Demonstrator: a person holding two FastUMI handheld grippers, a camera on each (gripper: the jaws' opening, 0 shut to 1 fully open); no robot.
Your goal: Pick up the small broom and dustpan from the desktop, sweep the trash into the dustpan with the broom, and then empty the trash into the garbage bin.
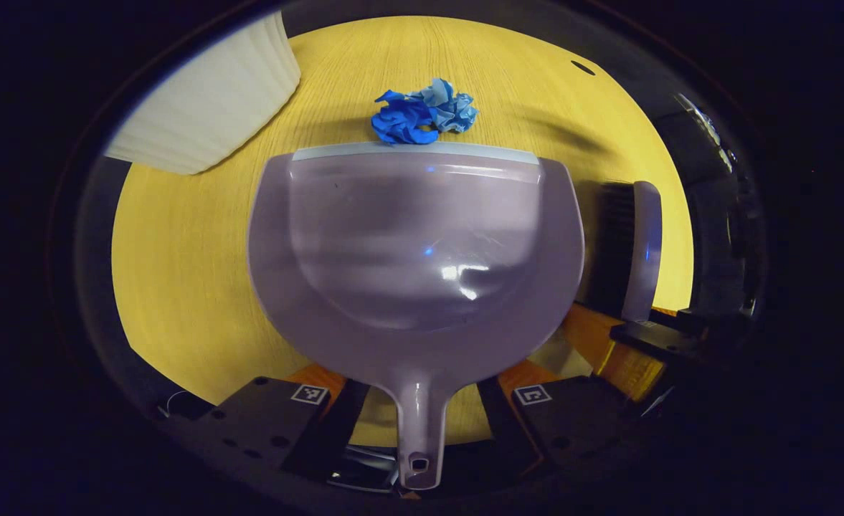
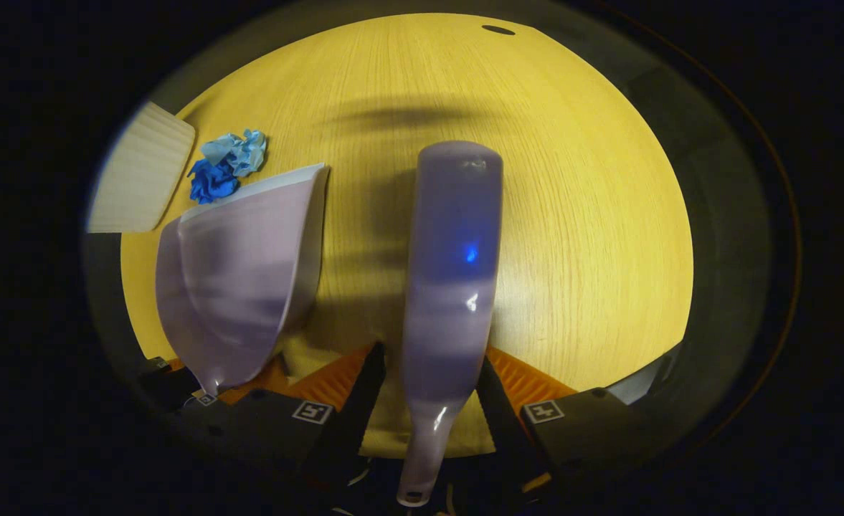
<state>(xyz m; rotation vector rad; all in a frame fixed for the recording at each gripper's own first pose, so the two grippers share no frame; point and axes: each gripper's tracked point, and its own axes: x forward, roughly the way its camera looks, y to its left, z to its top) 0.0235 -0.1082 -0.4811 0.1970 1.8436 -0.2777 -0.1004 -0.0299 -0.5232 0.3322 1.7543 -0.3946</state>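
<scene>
Two grippers level over desktop, left gripper jaws clamped on dustpan handle, right gripper jaws clamping broom handle

black claw blocks with orange ribbed fingers, square white tag markers, screw holes

Left hand-held gripper low over the near edge of the tabletop, pointing toward the far edge, both fingers closed against the dustpan handle from either side. Right hand-held gripper alongside, likewise aimed across the tabletop, fingers pinching the narrow neck of the small broom. In the left gripper view, seen just off to the right, near the tabletop's near edge. In the right gripper view, left hand-held gripper visible at lower left, close beside.
</scene>
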